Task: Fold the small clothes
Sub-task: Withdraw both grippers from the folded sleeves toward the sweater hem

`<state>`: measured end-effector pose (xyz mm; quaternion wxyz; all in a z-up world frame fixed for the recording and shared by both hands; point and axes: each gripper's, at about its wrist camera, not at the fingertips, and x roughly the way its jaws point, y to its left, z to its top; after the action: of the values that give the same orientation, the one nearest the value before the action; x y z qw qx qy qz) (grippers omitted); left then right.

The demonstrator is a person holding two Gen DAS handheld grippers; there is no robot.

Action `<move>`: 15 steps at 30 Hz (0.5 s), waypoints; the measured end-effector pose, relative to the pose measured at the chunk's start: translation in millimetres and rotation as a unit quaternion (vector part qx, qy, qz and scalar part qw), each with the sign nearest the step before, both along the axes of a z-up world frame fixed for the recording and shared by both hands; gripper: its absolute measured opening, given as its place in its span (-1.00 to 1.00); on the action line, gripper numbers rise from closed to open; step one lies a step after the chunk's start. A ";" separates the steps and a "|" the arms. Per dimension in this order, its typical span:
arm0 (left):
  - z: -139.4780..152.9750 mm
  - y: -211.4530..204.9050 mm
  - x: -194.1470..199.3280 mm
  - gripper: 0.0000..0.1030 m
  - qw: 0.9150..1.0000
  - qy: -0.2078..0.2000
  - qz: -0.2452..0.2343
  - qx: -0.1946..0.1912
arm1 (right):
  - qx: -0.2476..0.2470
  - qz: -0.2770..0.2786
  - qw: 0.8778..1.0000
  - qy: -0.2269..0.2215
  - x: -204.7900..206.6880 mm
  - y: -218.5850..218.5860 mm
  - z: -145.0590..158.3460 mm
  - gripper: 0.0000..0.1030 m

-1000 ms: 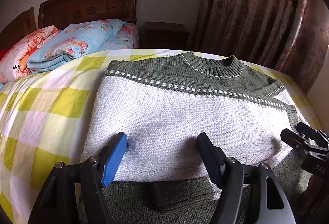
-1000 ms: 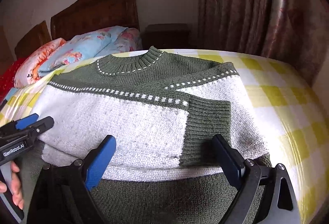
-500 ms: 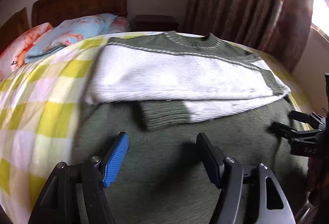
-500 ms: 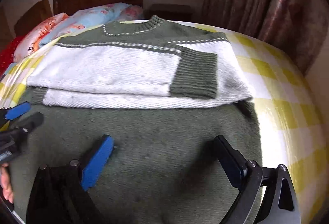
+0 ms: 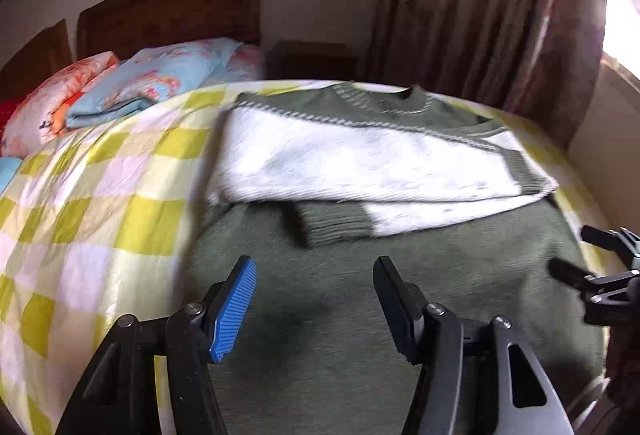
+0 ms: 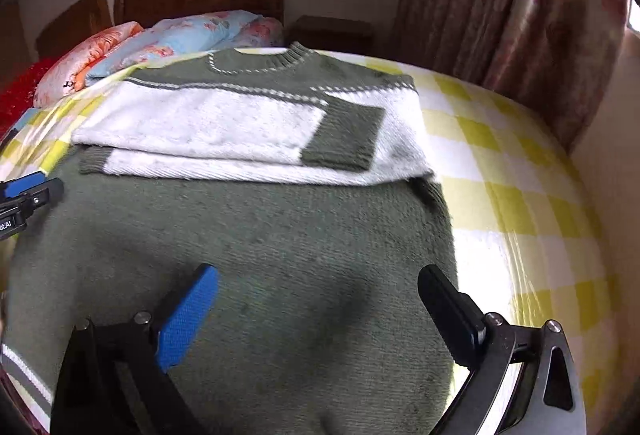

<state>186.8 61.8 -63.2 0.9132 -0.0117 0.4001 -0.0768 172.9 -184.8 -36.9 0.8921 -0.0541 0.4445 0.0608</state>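
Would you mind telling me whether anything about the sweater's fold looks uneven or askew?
Slightly: on the sweater, the green cuff of the lower folded sleeve pokes out past the white band's left edge, and the upper cuff lies slanted.

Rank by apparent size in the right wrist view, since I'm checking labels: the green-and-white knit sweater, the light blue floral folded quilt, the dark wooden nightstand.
1. Green-and-white knit sweater, by far the largest.
2. Light blue floral folded quilt.
3. Dark wooden nightstand.
The quilt and nightstand sit farther away, so their order is unsure.
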 end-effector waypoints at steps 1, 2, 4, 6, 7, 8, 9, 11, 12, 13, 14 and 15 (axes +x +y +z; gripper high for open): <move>1.7 -13.2 -0.1 0.22 1.000 -0.005 -0.018 0.012 | 0.002 0.017 1.000 -0.002 -1.0 11.9 2.1 1.00; 0.1 -26.0 0.5 0.22 0.999 -0.008 -0.033 0.032 | -0.003 0.037 0.999 -0.002 -1.5 25.4 1.1 1.00; -17.5 -42.8 4.1 0.22 0.995 0.003 -0.041 0.086 | -0.038 0.063 0.997 0.007 -1.2 49.2 -11.1 1.00; -31.3 -35.6 3.1 0.27 0.996 0.011 -0.042 0.075 | -0.036 0.059 0.998 0.013 -1.5 47.9 -23.8 1.00; -30.5 -22.3 4.7 0.40 0.998 0.024 -0.033 0.046 | -0.005 0.054 0.998 0.041 2.0 37.1 -29.0 1.00; -31.0 -8.8 7.1 0.43 0.999 0.034 -0.024 0.021 | 0.021 0.054 0.997 0.046 2.3 26.3 -28.5 1.00; -29.4 2.1 5.9 0.43 0.999 0.032 -0.025 0.002 | 0.004 0.062 0.997 0.052 -0.4 21.3 -29.2 1.00; -29.3 11.0 1.6 0.43 0.999 0.035 -0.032 0.018 | 0.005 0.067 0.996 0.064 -2.6 8.3 -28.8 1.00; -30.1 9.9 -1.2 0.44 0.998 0.035 -0.037 0.041 | 0.006 0.067 0.996 0.066 -6.5 0.5 -29.5 1.00; -29.4 9.5 -5.4 0.49 0.997 0.034 -0.040 0.054 | 0.009 0.069 0.995 0.066 -9.9 -5.2 -29.9 1.00; -29.8 11.0 -7.8 0.57 0.997 0.036 -0.038 0.058 | 0.009 0.074 0.995 0.065 -13.8 -10.2 -30.6 1.00; -33.0 8.8 -10.2 0.62 0.997 0.040 -0.035 0.057 | 0.009 0.079 0.995 0.065 -17.1 -14.4 -31.0 1.00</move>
<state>176.6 70.5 -96.2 0.8924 0.0515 0.4400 -0.0856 155.8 -199.2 -68.0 0.8539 -0.0772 0.4956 0.1385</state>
